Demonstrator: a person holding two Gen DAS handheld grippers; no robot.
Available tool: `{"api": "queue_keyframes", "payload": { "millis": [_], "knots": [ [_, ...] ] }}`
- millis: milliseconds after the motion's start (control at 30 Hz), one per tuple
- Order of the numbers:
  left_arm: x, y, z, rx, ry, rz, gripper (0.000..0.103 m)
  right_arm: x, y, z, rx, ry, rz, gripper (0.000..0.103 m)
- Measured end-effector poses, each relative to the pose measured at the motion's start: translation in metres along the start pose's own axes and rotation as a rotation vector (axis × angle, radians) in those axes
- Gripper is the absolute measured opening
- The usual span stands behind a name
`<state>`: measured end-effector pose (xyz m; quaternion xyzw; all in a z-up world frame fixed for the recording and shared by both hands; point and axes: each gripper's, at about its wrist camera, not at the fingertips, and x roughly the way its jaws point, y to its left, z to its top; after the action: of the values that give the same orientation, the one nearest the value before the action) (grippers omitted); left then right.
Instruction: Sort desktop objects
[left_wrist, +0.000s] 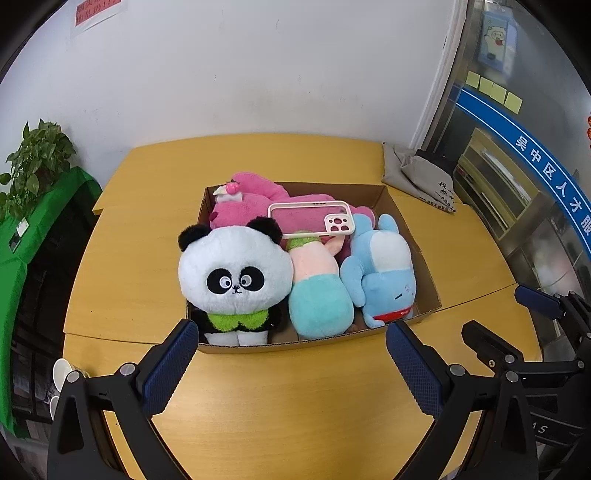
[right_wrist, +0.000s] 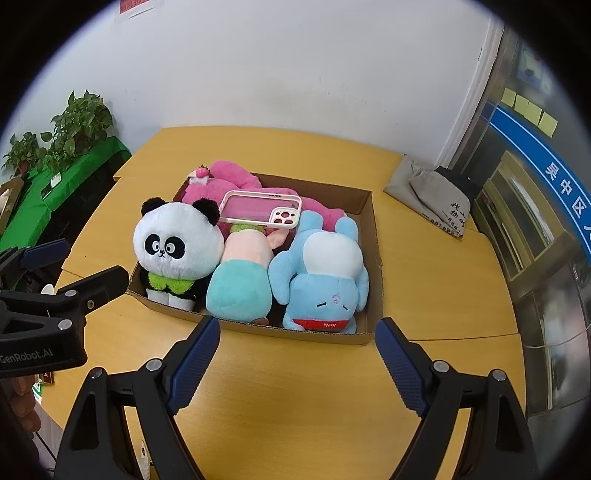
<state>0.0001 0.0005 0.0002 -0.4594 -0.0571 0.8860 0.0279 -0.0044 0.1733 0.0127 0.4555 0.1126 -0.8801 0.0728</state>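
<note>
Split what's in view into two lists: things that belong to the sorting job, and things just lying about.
Job: cardboard box, panda plush, pink plush, teal-and-pink plush, blue plush, phone case.

Lying about: grey cloth bag, potted plant, paper cups.

Bright, even light; sharp centre, fisheye-bent edges with dark corners

A crumpled grey cloth bag (left_wrist: 417, 173) with black lettering is lying on the yellow wooden table's (left_wrist: 258, 387) far right corner. Leafy green potted plants (right_wrist: 79, 120) are sitting on a green-draped stand (left_wrist: 22, 236) at left, while yellow sticky notes (left_wrist: 493, 90) are clinging to the glass partition.
</note>
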Motion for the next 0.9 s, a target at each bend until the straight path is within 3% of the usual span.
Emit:
{"api": "queue_keyframes", "payload": {
  "millis": [133, 233, 333, 400, 633, 900],
  "knots": [
    [-0.001, -0.008, -0.002, 0.033, -0.013, 0.034, 0.103, 0.016, -0.015, -0.012, 0.016, 0.008, 0.043, 0.086],
    [-0.003, 0.001, -0.009, 0.007, -0.013, 0.001, 0.103, 0.029, -0.027, -0.021, 0.028, 0.014, 0.075, 0.086],
    [-0.001, -0.007, -0.01, 0.009, -0.014, 0.017, 0.103, 0.041, -0.039, -0.029, 0.04, 0.02, 0.106, 0.086],
    [0.011, 0.002, -0.01, 0.014, -0.011, -0.029, 0.103, 0.049, -0.046, -0.035, 0.048, 0.023, 0.128, 0.086],
    [0.057, 0.011, -0.058, 0.012, 0.038, -0.033, 0.103, 0.078, -0.074, -0.056, 0.076, 0.037, 0.202, 0.086],
    [0.12, 0.038, -0.131, -0.015, 0.125, 0.078, 0.103, 0.166, -0.145, -0.164, -0.051, 0.109, 0.199, 0.086]
  ]
}}
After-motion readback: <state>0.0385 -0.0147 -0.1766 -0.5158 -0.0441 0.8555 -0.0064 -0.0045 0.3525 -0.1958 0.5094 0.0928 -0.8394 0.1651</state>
